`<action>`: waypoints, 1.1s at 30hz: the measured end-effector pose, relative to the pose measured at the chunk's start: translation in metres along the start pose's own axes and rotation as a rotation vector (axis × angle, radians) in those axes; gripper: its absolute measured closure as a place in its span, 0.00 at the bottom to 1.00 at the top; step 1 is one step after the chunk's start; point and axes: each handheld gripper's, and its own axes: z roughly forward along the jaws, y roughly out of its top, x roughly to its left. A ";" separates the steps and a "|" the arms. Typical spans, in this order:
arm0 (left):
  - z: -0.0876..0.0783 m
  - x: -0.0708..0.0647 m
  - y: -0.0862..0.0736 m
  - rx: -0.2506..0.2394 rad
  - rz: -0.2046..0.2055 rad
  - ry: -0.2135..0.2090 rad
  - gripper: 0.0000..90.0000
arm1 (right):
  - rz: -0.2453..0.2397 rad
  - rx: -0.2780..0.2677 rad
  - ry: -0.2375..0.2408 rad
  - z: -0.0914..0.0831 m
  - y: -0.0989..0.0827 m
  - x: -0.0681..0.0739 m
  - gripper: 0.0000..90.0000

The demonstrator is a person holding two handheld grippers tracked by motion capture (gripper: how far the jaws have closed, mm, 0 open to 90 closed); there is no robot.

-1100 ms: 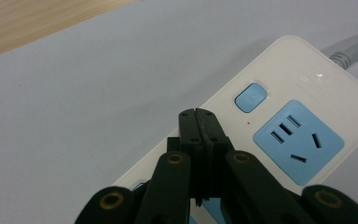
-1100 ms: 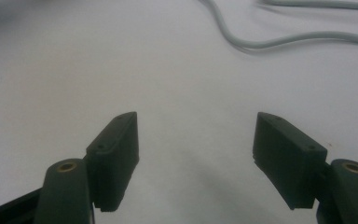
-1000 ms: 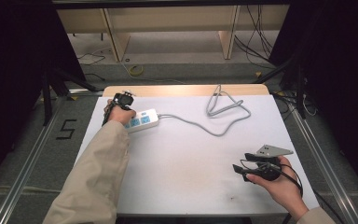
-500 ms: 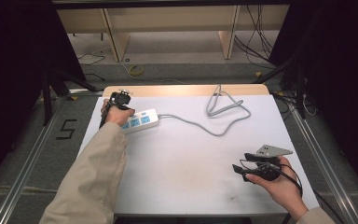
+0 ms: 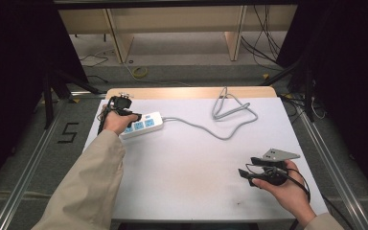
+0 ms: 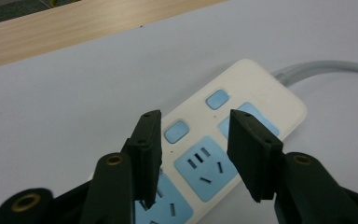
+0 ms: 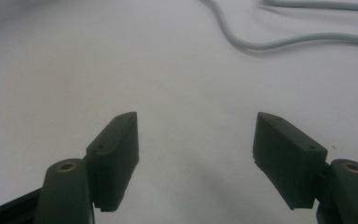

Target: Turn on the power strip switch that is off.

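Observation:
A white power strip (image 5: 146, 123) with blue sockets and two blue switches lies at the table's far left. Its grey cable (image 5: 220, 132) runs right and loops near the far edge. My left gripper (image 5: 127, 115) hovers just over the strip's near end. In the left gripper view its jaws (image 6: 196, 119) have just been opening; they stand apart above a socket of the strip (image 6: 261, 93), and the pads do not press on it. My right gripper (image 5: 247, 165) rests open near the front right, and its jaws (image 7: 196, 119) hold nothing over the white surface. The cable (image 7: 261, 44) passes beyond them.
A white sheet (image 5: 196, 167) covers the table, with a strip of bare wood (image 5: 187, 92) along the far edge. Metal rails run along the floor on both sides. Wooden shelving legs and loose cables stand beyond the table.
My left hand has shifted slightly left over the strip's end. The right hand and the strip have kept still.

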 end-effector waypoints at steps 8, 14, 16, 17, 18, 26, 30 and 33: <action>-0.016 -0.015 -0.008 -0.031 0.021 -0.058 0.40 | 0.000 -0.001 0.004 0.001 0.000 0.000 0.35; -0.028 -0.024 -0.020 -0.074 0.043 -0.080 0.35 | -0.003 0.002 0.008 0.001 0.000 0.000 0.35; -0.031 -0.027 -0.026 -0.101 0.052 -0.092 0.33 | -0.004 0.001 0.008 0.001 0.000 0.000 0.36; -0.033 -0.028 -0.030 -0.102 0.055 -0.101 0.33 | -0.005 0.000 0.008 0.001 0.000 0.000 0.36; -0.034 -0.030 -0.033 -0.105 0.065 -0.106 0.32 | -0.003 -0.001 0.007 0.001 0.000 0.000 0.36; -0.045 -0.032 -0.050 -0.104 0.075 -0.139 0.28 | -0.009 0.002 0.010 0.001 0.000 0.000 0.36; -0.051 -0.034 -0.058 -0.111 0.088 -0.159 0.26 | -0.010 0.002 0.011 0.001 0.000 0.000 0.36; -0.056 -0.037 -0.062 -0.130 0.092 -0.183 0.24 | -0.012 0.003 0.013 0.002 0.000 0.000 0.36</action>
